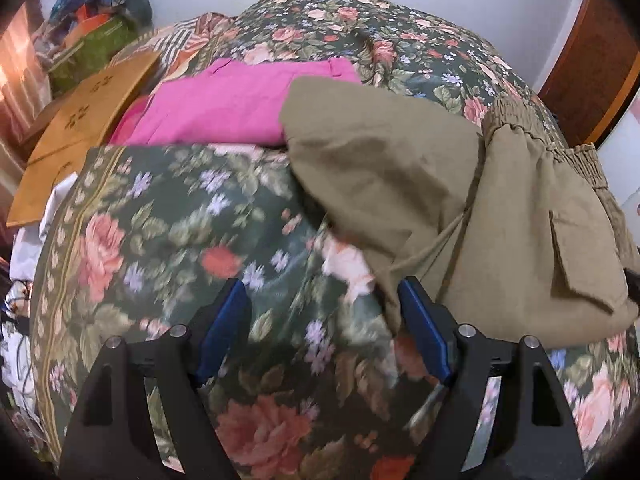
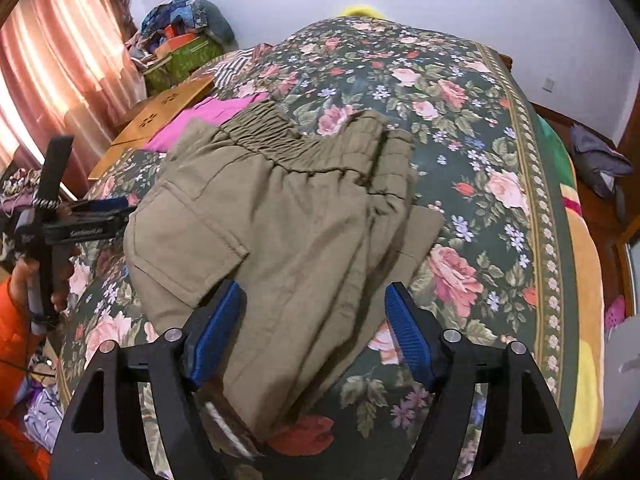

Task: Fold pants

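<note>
Left gripper (image 1: 324, 320) stands open and empty over the dark green rose-patterned bedspread (image 1: 180, 220), its right finger just beside the near edge of the olive-green elastic-waist cotton pants (image 1: 500, 220). Those pants lie partly folded in a loose bundle on the bedspread, waistband toward the far side, with a folded magenta cloth garment (image 1: 240, 108) beyond them to the left. Right gripper (image 2: 314, 320) is likewise open, holding nothing, its fingers straddling the lower part of the pants. The step in hand appears to be taking hold for the next fold. For a clean result, each gripper should pinch all layers at an edge, lift evenly, and align the hems before release.
</note>
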